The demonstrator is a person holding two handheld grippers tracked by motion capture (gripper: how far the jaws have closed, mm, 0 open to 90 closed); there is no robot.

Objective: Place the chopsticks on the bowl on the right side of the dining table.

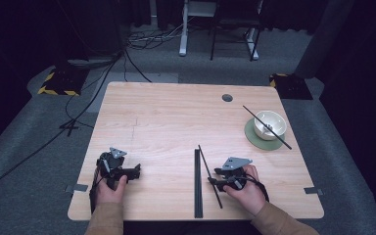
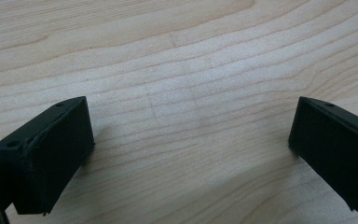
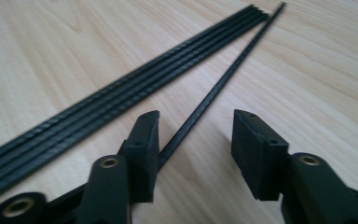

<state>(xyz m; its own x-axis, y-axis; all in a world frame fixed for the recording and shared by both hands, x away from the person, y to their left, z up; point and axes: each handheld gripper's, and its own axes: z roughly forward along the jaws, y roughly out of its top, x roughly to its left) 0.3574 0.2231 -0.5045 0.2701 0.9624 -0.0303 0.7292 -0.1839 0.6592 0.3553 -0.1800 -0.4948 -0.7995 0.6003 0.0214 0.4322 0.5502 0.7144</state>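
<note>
I have the right gripper [image 3: 196,140] low over the tabletop [image 1: 166,112], near the front edge, with 1 loose black strip [image 3: 223,77] running between its jaws. The jaws stand about half open; the strip lies against the inner face of 1 jaw while the other is well apart from it, so nothing is pinched yet. This strip looks like a thin ribbed cable tie, lying slightly askew just beside a tidy bundle of strips [image 3: 102,100] that it nearly meets at the far end.

I judge it very light, narrow and springy: it should flex and droop if taken at one tip, and could skate flat on the smooth wood as the jaws shut. I would take it low, near this end, squarely across its ribbed width.

The left gripper [image 2: 191,154] rests wide open on bare wood, holding nothing. A bowl [image 1: 269,124] sits on a green coaster [image 1: 254,139] at the far right, with another strip [image 1: 264,126] across it.
</note>
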